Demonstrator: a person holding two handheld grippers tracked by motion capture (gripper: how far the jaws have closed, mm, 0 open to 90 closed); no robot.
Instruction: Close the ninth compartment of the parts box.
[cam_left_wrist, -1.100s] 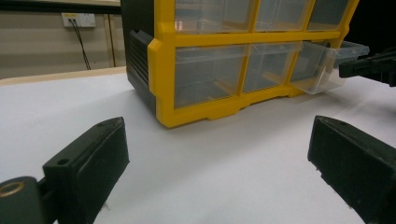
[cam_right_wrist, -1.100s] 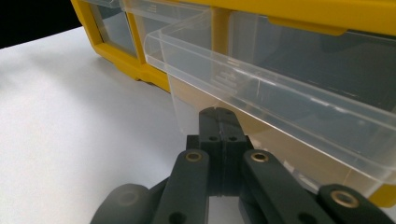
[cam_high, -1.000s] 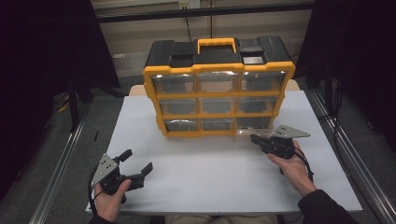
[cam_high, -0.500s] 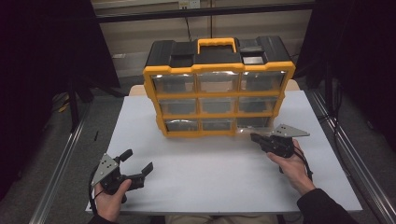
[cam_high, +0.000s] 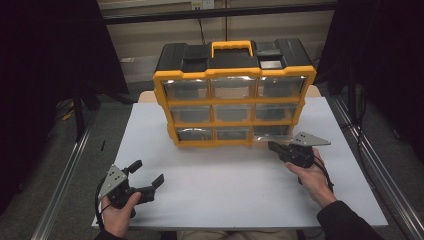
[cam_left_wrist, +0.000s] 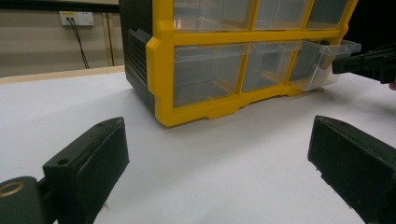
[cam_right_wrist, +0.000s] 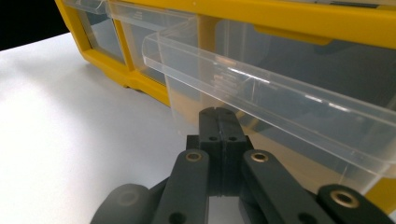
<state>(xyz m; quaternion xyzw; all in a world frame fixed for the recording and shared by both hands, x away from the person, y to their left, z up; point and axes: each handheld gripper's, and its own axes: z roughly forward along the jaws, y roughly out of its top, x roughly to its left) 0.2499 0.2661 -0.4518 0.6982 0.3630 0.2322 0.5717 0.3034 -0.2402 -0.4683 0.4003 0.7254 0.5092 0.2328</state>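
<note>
Right gripper (cam_right_wrist: 218, 114) at the pulled-out clear drawer (cam_right_wrist: 261, 102)
Its jaws are pressed together, seemingly touching the drawer's front. The left gripper (cam_high: 148, 175), jaws spread and empty, has bare table (cam_high: 225, 185) around.

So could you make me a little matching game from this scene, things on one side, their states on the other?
Things:
1. left claw
2. right claw
3. bottom right drawer
4. carry handle

States:
a. orange, on top of the cabinet
b. clear, pulled partly out
c. jaws wide apart above the table
d. jaws closed, at the drawer's front

Pairs: 1-c, 2-d, 3-b, 4-a
</note>
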